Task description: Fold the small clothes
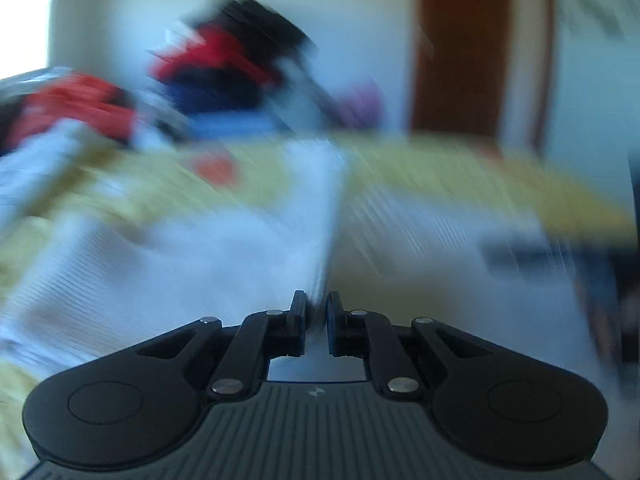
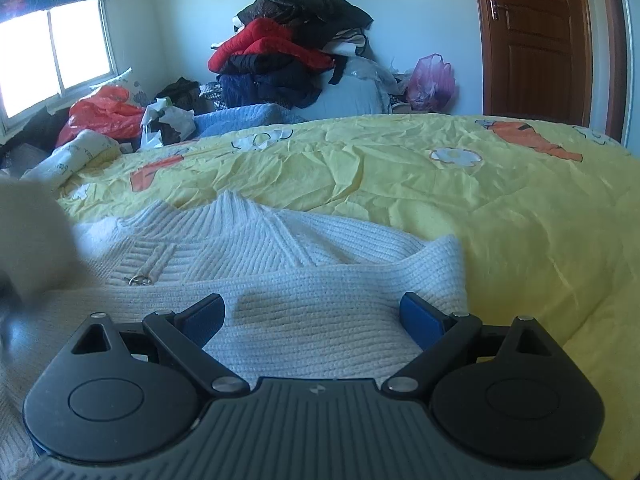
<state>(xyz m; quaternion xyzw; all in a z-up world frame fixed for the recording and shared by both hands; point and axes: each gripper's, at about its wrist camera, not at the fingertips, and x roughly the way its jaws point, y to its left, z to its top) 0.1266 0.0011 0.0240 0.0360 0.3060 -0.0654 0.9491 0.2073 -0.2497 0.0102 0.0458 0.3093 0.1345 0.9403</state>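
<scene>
A white ribbed knit sweater (image 2: 304,256) lies on the yellow bed cover (image 2: 440,200), with one layer folded over toward me. My right gripper (image 2: 316,308) is open, its blue pads spread just above that folded layer. A small metal ring (image 2: 140,280) shows on the sweater's left part. At the left edge of the right wrist view a blurred white mass (image 2: 32,240) is raised off the bed. The left wrist view is smeared by motion. In it my left gripper (image 1: 317,300) is shut on an edge of the white sweater (image 1: 200,264), which runs up between its fingers.
A tall pile of dark and red clothes (image 2: 296,44) stands against the far wall. A pink bag (image 2: 432,80) and a brown door (image 2: 536,40) are at the right. A red plastic bag (image 2: 104,114) and a rolled cloth (image 2: 76,152) lie under the window (image 2: 52,52).
</scene>
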